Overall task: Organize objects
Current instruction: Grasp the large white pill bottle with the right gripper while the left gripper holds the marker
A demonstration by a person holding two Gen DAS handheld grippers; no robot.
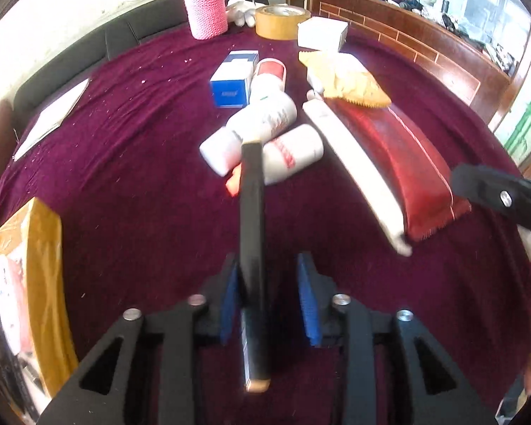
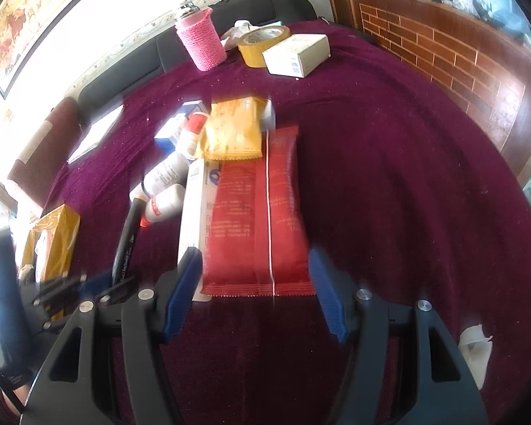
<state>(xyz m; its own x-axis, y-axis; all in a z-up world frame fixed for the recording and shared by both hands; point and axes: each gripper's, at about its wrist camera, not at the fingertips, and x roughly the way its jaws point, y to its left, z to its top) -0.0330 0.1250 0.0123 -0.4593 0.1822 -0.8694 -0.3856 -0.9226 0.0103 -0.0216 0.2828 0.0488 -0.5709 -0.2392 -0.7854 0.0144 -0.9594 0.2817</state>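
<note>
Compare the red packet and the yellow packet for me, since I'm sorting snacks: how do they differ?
The red packet is long and narrow; the yellow packet is shorter and squarer. The red packet lies nearer, with its end between the open fingers of the right gripper; the yellow packet lies farther back, just past the red one's far end. Both lie flat on the purple cloth and have zigzag-cut ends.

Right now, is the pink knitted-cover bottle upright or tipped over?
Upright. The pink knitted-cover bottle stands on its base on the purple cloth, metal cap on top.

Home living room, sofa [image 2: 180, 49], framed painting [image 2: 35, 10]
</note>
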